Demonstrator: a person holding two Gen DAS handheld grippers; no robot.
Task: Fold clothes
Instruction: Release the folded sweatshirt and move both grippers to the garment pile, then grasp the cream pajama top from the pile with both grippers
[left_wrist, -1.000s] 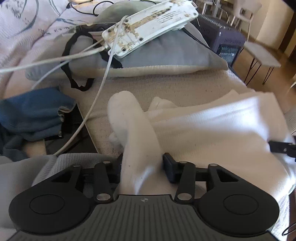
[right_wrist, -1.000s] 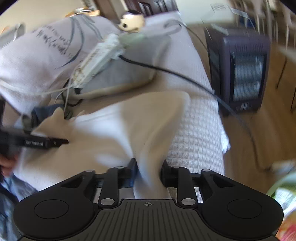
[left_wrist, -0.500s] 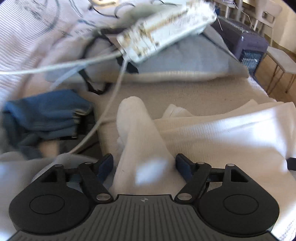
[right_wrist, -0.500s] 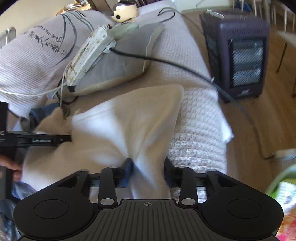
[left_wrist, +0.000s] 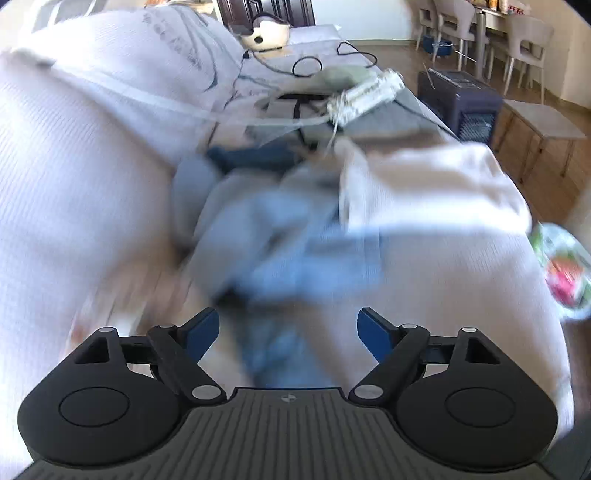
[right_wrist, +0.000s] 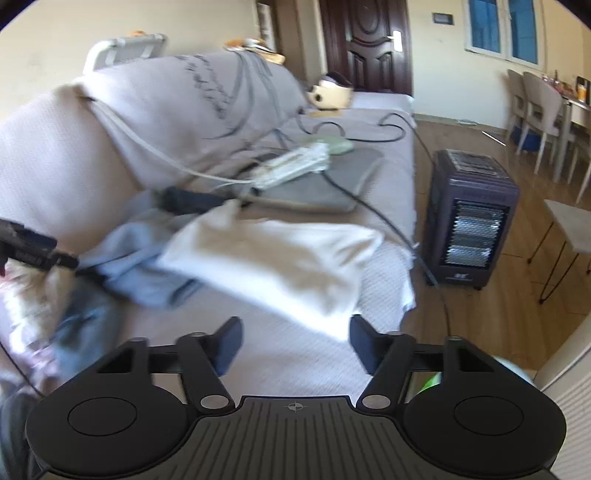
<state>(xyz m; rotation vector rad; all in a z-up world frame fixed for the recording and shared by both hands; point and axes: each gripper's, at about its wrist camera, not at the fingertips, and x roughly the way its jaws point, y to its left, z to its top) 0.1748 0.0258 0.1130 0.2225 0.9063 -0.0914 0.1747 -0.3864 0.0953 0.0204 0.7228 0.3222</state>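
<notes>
Stretching ahead of both sets of jaws, the sofa (right_wrist: 280, 354) carries a folded white cloth (right_wrist: 280, 258) just beyond the right gripper (right_wrist: 293, 343), whose jaws are spread and empty. Blue-grey clothes (left_wrist: 280, 240), blurred, lie ahead of the left gripper (left_wrist: 288, 332), likewise released.

The folded garment (right_wrist: 280, 258) is plain white. Beside it, a crumpled pile of clothes (left_wrist: 280, 236) shows pale blue and grey-blue, with a navy piece (left_wrist: 255, 157) behind. The sofa cover (right_wrist: 280, 354) is off-white with a fine waffle texture; the back cushion (right_wrist: 207, 99) carries grey line markings. The flat pillow (right_wrist: 314, 184) is grey. The power strip (right_wrist: 295, 162) is white with brownish stains. The heater (right_wrist: 469, 221) is dark purple-black. Both grippers (left_wrist: 288, 332) (right_wrist: 295, 343) are black with 2 blue-padded fingers each.
</notes>
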